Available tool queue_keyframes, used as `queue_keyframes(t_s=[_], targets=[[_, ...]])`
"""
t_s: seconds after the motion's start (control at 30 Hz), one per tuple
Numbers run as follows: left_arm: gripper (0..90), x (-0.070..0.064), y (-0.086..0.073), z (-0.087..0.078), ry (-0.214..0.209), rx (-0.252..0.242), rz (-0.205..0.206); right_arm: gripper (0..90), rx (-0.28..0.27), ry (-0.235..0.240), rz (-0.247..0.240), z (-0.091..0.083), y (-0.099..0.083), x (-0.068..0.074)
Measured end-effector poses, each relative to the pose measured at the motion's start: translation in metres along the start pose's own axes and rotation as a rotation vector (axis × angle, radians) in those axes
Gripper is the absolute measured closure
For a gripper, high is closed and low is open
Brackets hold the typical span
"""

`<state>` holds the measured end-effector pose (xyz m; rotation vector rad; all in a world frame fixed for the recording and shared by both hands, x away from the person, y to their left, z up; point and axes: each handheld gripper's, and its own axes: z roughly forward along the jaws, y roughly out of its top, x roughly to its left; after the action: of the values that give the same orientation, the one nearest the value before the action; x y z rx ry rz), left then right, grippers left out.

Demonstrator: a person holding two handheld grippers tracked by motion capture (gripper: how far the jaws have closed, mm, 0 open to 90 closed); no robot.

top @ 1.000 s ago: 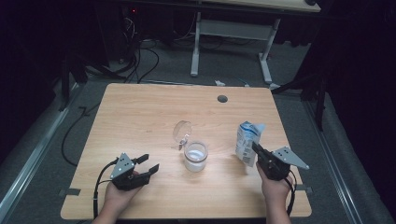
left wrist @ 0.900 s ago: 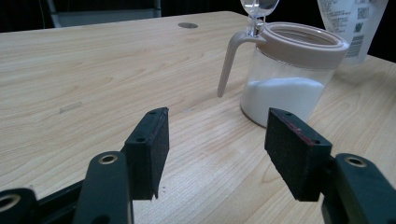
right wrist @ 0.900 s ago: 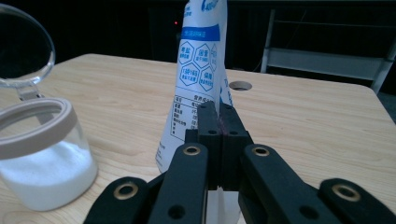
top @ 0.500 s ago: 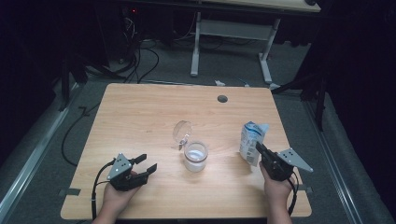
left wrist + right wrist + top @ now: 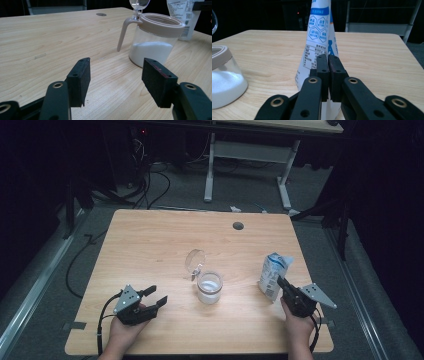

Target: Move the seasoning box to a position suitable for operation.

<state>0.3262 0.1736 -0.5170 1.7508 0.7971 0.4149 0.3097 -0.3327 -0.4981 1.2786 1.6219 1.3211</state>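
A clear jar (image 5: 209,287) of white powder stands at the table's middle, its round clear lid (image 5: 195,259) flipped up behind it. In the left gripper view the jar (image 5: 152,47) has a beige rim and handle. My left gripper (image 5: 156,295) rests open near the front left, pointing at the jar, with nothing between its fingers (image 5: 80,80). A white and blue bag (image 5: 272,272) stands upright at the right. My right gripper (image 5: 280,282) touches its lower near side. In the right gripper view the jaws (image 5: 328,57) are pressed together on the near edge of the bag (image 5: 319,32).
The wooden table (image 5: 150,240) has a round cable hole (image 5: 238,225) near its far edge. Beyond it stand another desk's legs (image 5: 285,185) and floor cables (image 5: 150,185). The table's right edge lies close to my right hand.
My right gripper has drifted slightly right and toward the front edge, and the bag has shifted right with it. The left gripper has stayed put.
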Motion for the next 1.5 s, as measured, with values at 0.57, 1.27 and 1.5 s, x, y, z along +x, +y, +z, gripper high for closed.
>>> queue_keyframes(t_s=[0.57, 1.27, 1.5], targets=[[40.4, 0.001, 0.000, -0.001, 0.002, -0.004, -0.008, 77.9, 0.022, -0.012, -0.025, 0.009, 0.002, 0.010], [41.2, 0.000, 0.000, 0.003, -0.006, 0.023, -0.008, 52.1, 0.086, -0.015, -0.027, 0.015, 0.000, 0.015], [42.4, 0.000, 0.000, 0.005, 0.002, 0.035, -0.006, 42.5, 0.095, -0.029, -0.036, 0.015, 0.000, 0.016]])
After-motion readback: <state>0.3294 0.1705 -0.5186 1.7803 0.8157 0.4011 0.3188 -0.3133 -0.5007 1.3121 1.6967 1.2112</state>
